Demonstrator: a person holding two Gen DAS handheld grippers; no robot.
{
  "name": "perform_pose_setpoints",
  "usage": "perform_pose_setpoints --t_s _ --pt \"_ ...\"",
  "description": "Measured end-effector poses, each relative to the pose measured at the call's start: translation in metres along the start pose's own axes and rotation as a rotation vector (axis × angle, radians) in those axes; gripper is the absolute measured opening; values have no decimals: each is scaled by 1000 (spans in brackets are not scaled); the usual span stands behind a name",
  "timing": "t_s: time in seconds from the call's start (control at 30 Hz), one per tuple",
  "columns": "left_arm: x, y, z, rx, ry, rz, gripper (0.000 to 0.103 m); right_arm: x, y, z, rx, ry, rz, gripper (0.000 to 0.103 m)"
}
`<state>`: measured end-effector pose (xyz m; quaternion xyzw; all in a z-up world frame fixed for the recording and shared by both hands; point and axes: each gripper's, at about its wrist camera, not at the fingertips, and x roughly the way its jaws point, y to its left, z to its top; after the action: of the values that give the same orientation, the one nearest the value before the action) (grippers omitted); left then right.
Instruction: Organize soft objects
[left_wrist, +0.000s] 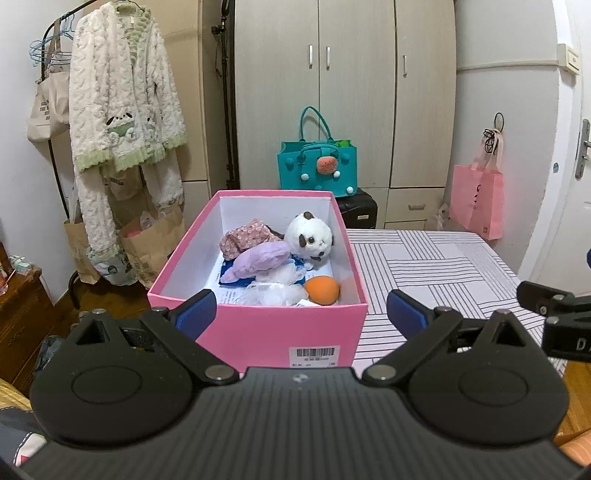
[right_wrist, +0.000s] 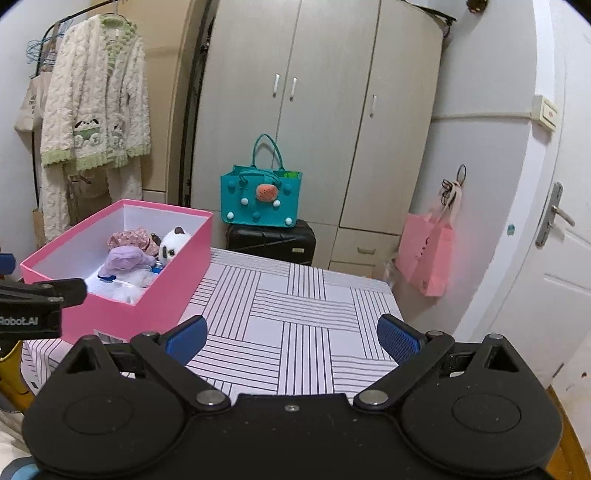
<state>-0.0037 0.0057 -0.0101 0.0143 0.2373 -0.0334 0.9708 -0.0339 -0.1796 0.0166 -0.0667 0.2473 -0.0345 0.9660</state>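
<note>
Your striped tablecloth (right_wrist: 295, 314) looks bare. The soft toys, panda plush (left_wrist: 310, 236) included, sit in the pink box (left_wrist: 258, 325) at centre frame. Left gripper (left_wrist: 301, 310) and right gripper (right_wrist: 291, 338) are spread, empty. Sorting looks finished; check for strays.

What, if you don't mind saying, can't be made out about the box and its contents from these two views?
- Pink box floor, left wrist view: covered by the soft items.
- Orange ball: hidden in the right wrist view behind the box's near wall.
- Barcode label: print too small to read.
- White items under the purple cloth: crumpled together, identity unclear.
- Blue item: mostly buried.
</note>
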Motion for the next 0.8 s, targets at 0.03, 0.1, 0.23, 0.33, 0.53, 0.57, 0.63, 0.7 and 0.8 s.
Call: perform_pose_setpoints --t_s 0.03,0.1,0.23,0.33,0.53,0.57,0.63,0.7,0.8 --pt "0 1 0 -2 1 3 100 1 -2 -1 7 4 -2 100" --pt "-1 2 -1 -6 4 7 100 2 -4 -1 19 15 -7 100" --pt "-1 3 -2 -5 4 18 100 4 -6 -2 35 23 -10 100" --pt "-1 3 -2 -5 3 17 100 4 -8 -3 48 23 -2 100" --pt "1 3 -3 3 10 18 100 5 -10 -3 55 31 -2 100" --pt "1 3 -3 1 9 16 100 5 -10 -4 56 32 -2 100" --pt "0 3 -3 0 10 14 100 6 -11 -3 59 33 1 100" --pt "0 3 -3 2 9 16 100 6 -12 -4 62 32 2 100" --pt "1 2 -4 7 6 22 100 6 -13 -4 65 31 4 100"
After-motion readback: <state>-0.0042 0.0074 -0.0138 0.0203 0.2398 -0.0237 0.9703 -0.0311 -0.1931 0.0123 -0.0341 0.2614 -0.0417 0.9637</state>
